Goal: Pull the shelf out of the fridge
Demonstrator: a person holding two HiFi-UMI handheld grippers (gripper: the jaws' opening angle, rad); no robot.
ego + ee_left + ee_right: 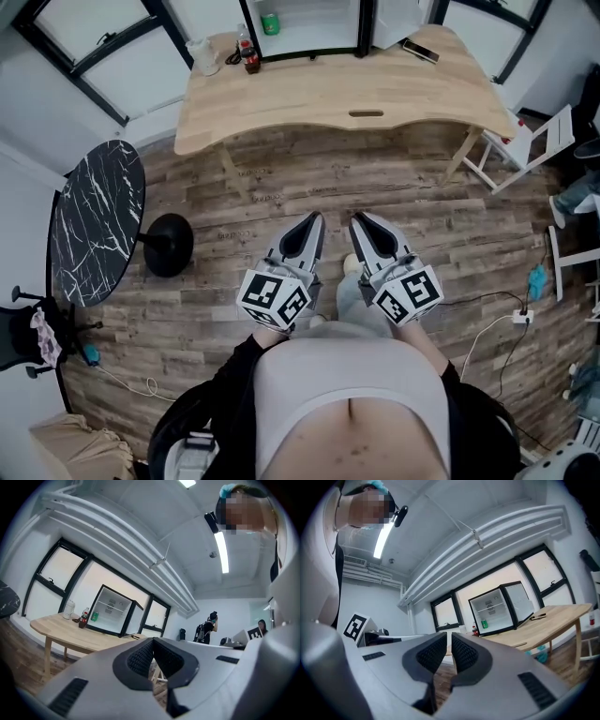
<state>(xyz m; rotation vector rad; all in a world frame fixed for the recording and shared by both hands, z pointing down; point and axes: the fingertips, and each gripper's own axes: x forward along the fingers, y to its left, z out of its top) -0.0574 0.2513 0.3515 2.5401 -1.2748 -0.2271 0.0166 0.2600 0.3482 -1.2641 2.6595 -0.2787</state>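
A small white fridge (pixel 314 28) stands open on the far side of the wooden table (pixel 356 89), its door swung to the right. In the left gripper view its interior shows a thin shelf (pixel 112 609) above a green can (pixel 94 616); the right gripper view shows the same shelf (pixel 490 605). My left gripper (pixel 316 218) and right gripper (pixel 357 219) are held side by side close to the person's body, over the floor, well short of the table. Both point level toward the fridge, shut, with nothing between the pads (pixel 140 658) (pixel 431 654).
On the table stand a cola bottle (pixel 248 56), a clear jug (pixel 203 54) and a phone (pixel 419 51). A black marble round table (pixel 98 220) is at the left, a white folding chair (pixel 539 145) at the right. Cables lie on the floor (pixel 497 323). A person (pixel 209 626) stands far off.
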